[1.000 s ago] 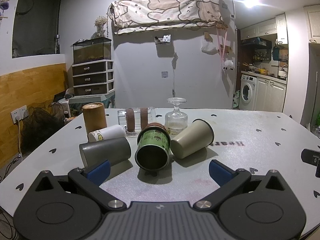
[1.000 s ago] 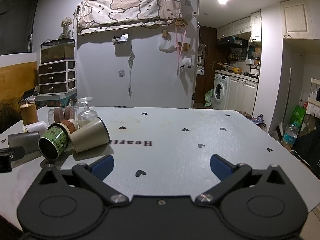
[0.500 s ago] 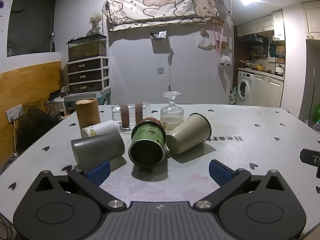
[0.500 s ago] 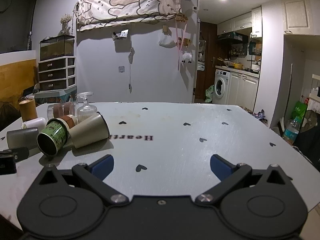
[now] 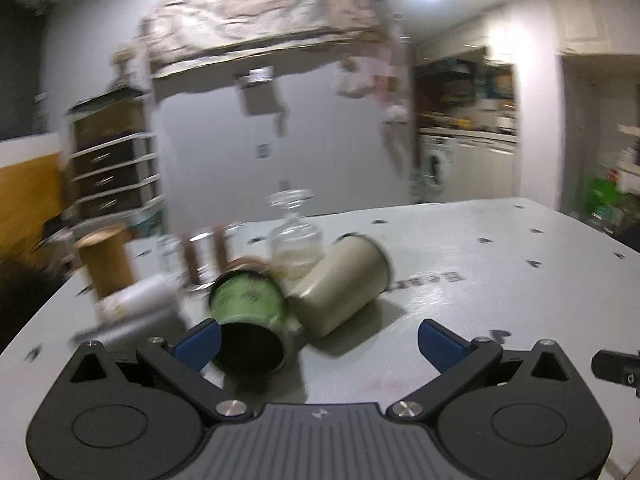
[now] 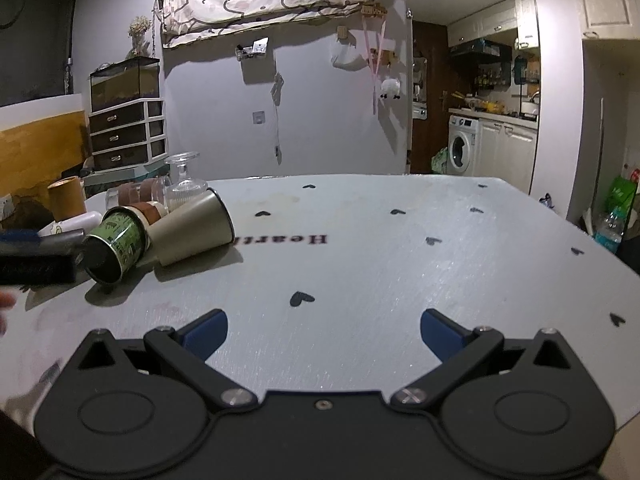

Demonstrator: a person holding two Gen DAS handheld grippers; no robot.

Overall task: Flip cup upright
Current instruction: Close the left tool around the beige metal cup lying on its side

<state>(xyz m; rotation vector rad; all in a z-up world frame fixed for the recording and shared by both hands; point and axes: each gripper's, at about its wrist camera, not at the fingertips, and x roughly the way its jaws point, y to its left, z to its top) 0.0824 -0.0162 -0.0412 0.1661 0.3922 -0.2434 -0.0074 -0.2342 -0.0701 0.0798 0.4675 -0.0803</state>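
Several cups lie on their sides on the white table (image 5: 480,280). A green printed cup (image 5: 248,312) lies with its dark mouth toward me, a beige cup (image 5: 344,280) to its right, a grey cup (image 5: 132,324) and a white cup (image 5: 136,296) to its left. My left gripper (image 5: 316,340) is open, its left fingertip beside the green cup's mouth; this view is blurred. My right gripper (image 6: 322,330) is open and empty over bare table, right of the green cup (image 6: 116,240) and beige cup (image 6: 192,228).
An upside-down stemmed glass (image 5: 294,232), a clear glass with a brown band (image 5: 204,252) and an upright tan cylinder (image 5: 105,260) stand behind the cups. The left gripper shows at the left edge of the right wrist view (image 6: 36,260). The table edge runs at the right (image 6: 600,248).
My left gripper has moved forward and closer to the green cup, with motion blur. My right gripper has moved nearer the cups. The cups have not moved.
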